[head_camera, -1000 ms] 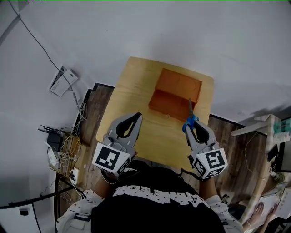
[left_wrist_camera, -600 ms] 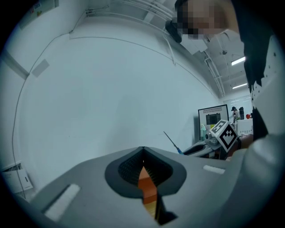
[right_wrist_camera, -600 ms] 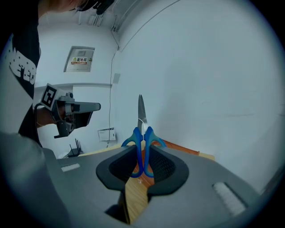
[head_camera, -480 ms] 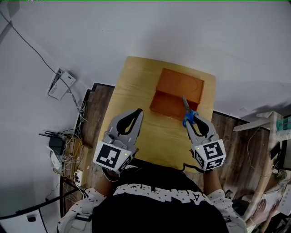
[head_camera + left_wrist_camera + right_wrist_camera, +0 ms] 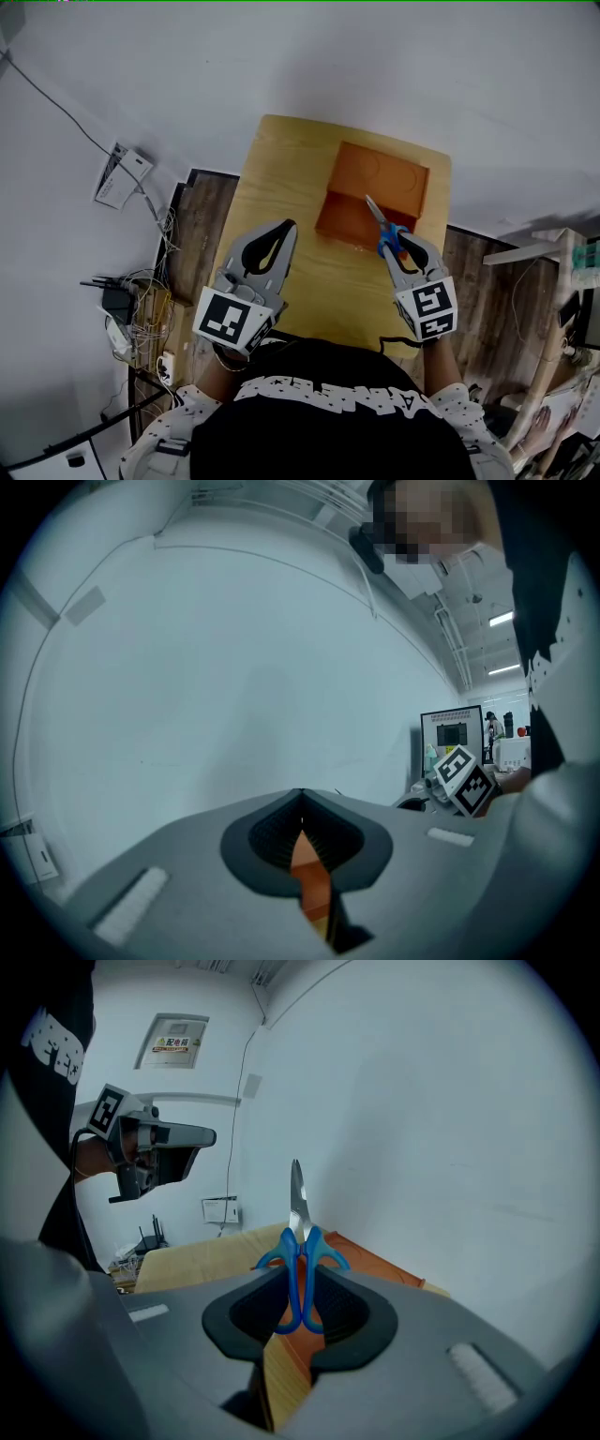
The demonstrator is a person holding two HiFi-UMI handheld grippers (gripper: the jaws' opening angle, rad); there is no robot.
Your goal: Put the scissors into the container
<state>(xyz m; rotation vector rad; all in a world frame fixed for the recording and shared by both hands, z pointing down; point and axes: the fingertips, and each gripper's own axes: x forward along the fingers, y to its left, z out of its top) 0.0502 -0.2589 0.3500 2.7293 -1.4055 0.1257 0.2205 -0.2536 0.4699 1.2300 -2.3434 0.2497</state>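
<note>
At the far left of the head view, a white box (image 5: 120, 174) is seen against the pale wall, with a tangle of cables (image 5: 141, 309) on the wooden floor (image 5: 192, 234) below it. Right of these, the left gripper (image 5: 285, 227) is held over the near left part of the wooden table (image 5: 281, 178). In its own view its jaws are seen pressed together at the tips, and nothing is gripped between them; only a sliver of orange shows through the gap behind the tips.

Further right, the orange container (image 5: 375, 173) stands on the far right part of the table, open at the top.

The scissors (image 5: 378, 215) are held up at the container's near right side. Their blue handles are clamped between the closed jaws of the right gripper (image 5: 401, 246), as is shown plainly in the right gripper view. The blades are shut and point away from the person, towards the far left, and in the head view they lie across the container's near wall. Whether they touch the container cannot be told.
</note>
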